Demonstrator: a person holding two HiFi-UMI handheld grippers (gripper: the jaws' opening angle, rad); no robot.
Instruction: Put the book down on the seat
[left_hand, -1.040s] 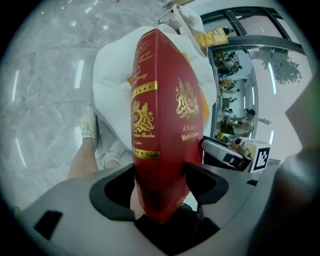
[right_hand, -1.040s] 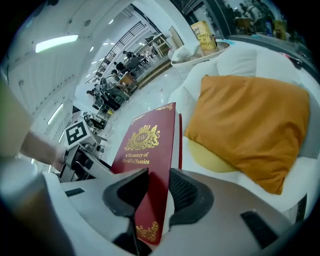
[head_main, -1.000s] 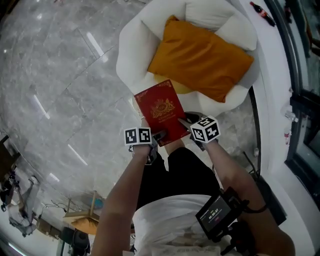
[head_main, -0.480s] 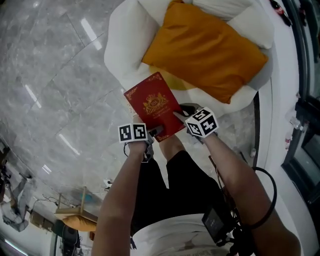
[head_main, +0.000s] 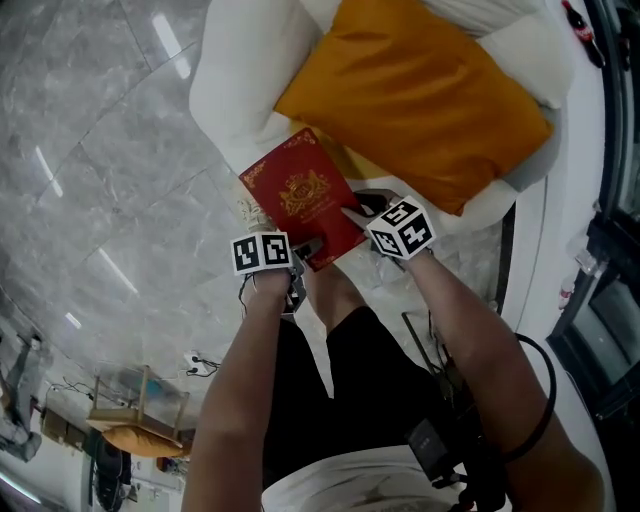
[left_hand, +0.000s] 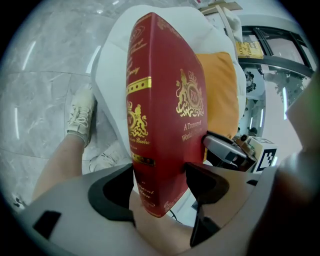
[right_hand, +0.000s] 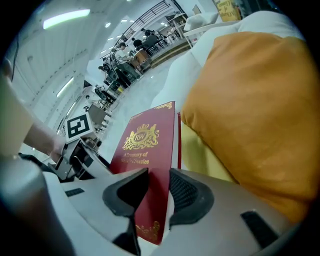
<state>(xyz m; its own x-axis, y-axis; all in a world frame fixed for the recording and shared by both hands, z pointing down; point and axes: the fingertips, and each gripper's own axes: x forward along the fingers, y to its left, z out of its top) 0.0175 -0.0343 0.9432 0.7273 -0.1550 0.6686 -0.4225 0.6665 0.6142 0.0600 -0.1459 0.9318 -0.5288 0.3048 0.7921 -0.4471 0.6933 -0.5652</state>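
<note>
Red hardback book (head_main: 298, 195) in air, cover up, over front edge of white armchair (head_main: 225, 90) seat, not yet down. Risks: orange cushion (head_main: 420, 100) fills most of seat, so book may land tilted on it and slide off onto marble floor (head_main: 100, 150). Early release of one side could twist book out of other grip. Left hand-held gripper (head_main: 308, 248): jaws wide, clamped across thick spine end. Right hand-held gripper (head_main: 358, 210): jaws narrower, pinching book's near edge.

One red book (head_main: 300, 195), two grippers: left gripper (left_hand: 160, 186) and right gripper (right_hand: 159, 192); one orange cushion (head_main: 420, 100); one white armchair (head_main: 232, 92).
</note>
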